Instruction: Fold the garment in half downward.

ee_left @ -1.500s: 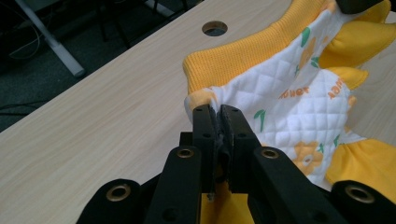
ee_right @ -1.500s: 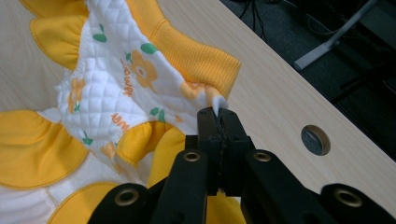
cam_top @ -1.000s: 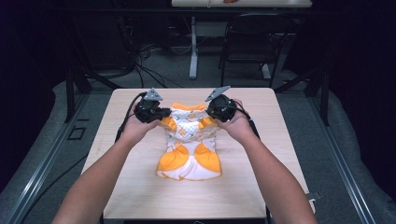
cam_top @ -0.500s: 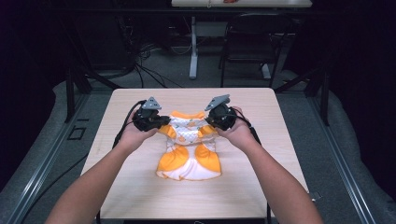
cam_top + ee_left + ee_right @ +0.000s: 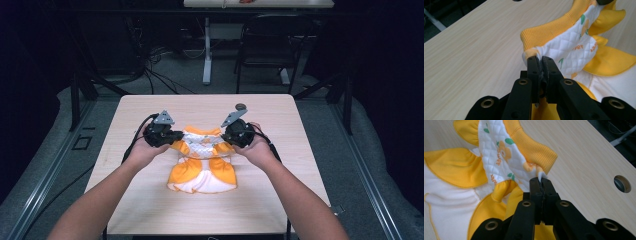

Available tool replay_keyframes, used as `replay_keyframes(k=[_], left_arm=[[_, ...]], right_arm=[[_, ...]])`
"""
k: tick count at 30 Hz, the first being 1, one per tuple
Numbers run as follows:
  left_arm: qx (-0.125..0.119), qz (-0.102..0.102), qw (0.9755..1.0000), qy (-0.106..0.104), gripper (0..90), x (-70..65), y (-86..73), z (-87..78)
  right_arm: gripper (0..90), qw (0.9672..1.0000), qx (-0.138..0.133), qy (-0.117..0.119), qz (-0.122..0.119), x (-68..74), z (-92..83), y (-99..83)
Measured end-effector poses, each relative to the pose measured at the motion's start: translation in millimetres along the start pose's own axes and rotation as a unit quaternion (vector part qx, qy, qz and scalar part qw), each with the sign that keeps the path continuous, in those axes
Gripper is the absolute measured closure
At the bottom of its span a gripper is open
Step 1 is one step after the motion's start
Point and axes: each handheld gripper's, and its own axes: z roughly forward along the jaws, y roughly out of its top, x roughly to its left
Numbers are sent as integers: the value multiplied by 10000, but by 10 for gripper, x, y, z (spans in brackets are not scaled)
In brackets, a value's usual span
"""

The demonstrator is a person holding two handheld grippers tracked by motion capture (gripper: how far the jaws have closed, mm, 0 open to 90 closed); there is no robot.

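Each hand-held gripper was clamped on the little orange-and-white garment (image 5: 202,162): left hand-held gripper (image 5: 541,61) pinching one top corner, right hand-held gripper (image 5: 541,181) the other. Its skirt seemed to rest on the wooden surface (image 5: 150,210), near the middle.

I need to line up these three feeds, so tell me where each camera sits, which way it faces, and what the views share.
High view: fixed above the person's side, looking forward and down on the table; both forearms, the left gripper and the right gripper show.
Left gripper view: rides the left gripper, looking along its shut jaws at the garment.
Right gripper view: rides the right gripper, looking along its shut jaws at the garment's other corner.
Shared: all three show the orange and white garment and the wooden table.
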Motion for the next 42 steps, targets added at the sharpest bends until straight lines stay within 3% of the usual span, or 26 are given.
replay_keyframes(k=[12,26,32,35,42], left_arm=[[19,-50,9998,-174,851,-58,-96,-26],[107,-24,9994,-343,851,-167,-291,15],[179,53,9992,-366,850,-232,-397,39],[171,73,9989,-423,850,-265,-465,44],[129,64,9985,-524,849,-372,-633,31]], right_arm=[[886,9997,81,196,87,86,17,-99],[886,9993,159,323,28,222,42,-230],[885,9989,180,430,-4,329,78,-337],[886,9985,269,456,-143,418,96,-402],[885,9979,205,616,-26,546,122,-543]])
